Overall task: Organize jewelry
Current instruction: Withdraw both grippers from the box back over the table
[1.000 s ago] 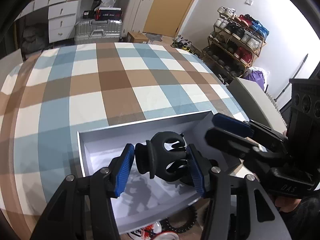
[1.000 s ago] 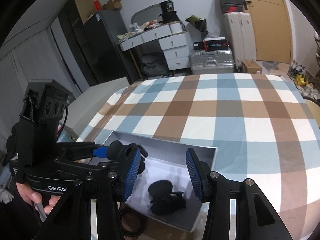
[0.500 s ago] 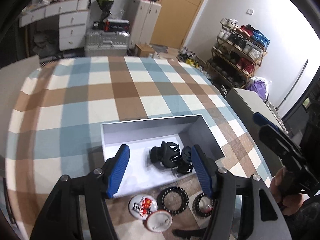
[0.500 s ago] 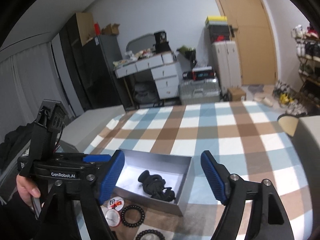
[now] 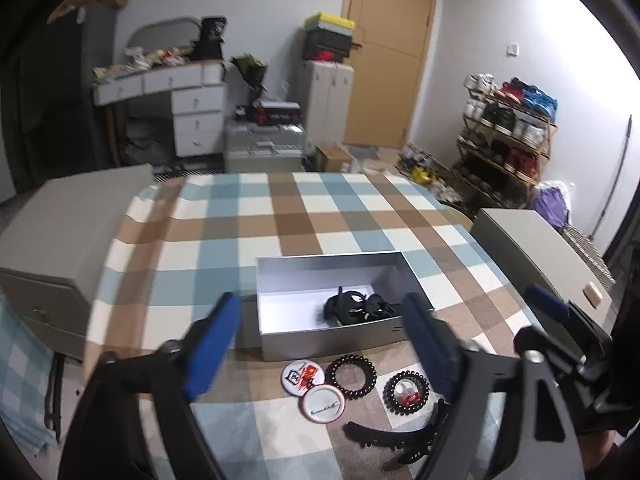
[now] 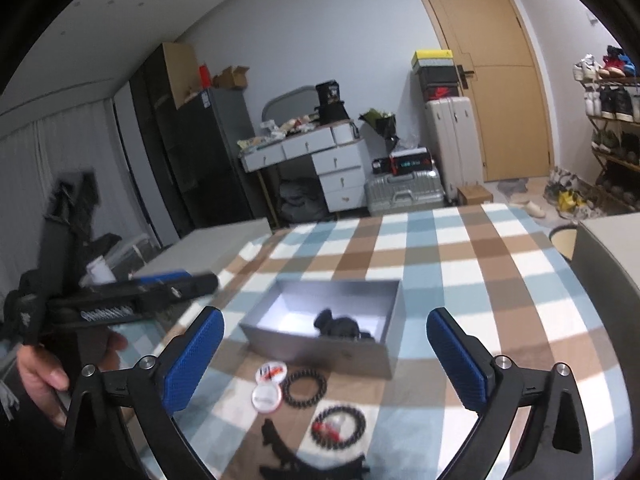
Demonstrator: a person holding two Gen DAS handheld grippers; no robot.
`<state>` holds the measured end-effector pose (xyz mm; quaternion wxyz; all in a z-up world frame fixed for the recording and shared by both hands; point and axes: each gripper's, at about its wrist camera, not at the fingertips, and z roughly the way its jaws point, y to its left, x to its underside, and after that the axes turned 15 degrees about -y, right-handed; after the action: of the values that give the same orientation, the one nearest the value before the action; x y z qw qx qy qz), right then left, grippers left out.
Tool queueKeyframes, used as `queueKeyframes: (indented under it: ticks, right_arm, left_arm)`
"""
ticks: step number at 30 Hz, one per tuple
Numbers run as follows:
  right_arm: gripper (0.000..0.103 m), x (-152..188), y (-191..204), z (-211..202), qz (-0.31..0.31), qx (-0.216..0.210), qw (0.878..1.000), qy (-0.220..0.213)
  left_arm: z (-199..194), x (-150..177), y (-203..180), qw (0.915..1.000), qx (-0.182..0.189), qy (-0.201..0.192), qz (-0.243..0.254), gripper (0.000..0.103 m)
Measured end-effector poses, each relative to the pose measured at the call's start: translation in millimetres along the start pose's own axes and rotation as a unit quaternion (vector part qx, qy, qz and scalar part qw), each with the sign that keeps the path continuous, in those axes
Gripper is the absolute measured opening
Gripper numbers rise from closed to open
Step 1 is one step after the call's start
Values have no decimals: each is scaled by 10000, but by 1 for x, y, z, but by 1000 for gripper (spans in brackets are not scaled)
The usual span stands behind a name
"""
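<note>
Hair clips point(image 5: 354, 309) seen lying inside grey box point(image 5: 332, 336) on checked cloth point(image 5: 248, 240). Left gripper point(image 5: 320, 344) and right gripper point(image 6: 324, 354) held above, jaws opening, spread wide, nothing between. Coil bands point(image 5: 352, 370) and badges point(image 5: 301, 375) laid before box.

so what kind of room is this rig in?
Likely a lived-in bedroom or spare room at home, not a lab: shoe rack, suitcases on the floor, cluttered white desk behind the plaid-covered table.
</note>
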<state>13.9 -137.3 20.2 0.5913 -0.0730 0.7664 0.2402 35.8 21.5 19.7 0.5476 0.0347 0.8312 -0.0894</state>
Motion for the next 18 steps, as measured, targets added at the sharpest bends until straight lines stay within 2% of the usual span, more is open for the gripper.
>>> queueKeyframes:
  ticks: [7,10,13,18]
  right_arm:
    - [103,16,2,-25,-52,-47,10000,48]
    - [103,24,2,-33,-113,38,9999,110]
    - [103,37,5,-37,-366,192,9987,310]
    - [103,67,3,-36,-479,208,9954,802]
  left_arm:
    - [-20,15,-5,9991,-376,-162,118,85]
    - [-25,23,-7,9986,-479,-162,156,89]
    - [-31,34,-5,9981,-576,-210,83,99]
    - [-38,57,0,9978,-654,-87,-2,100]
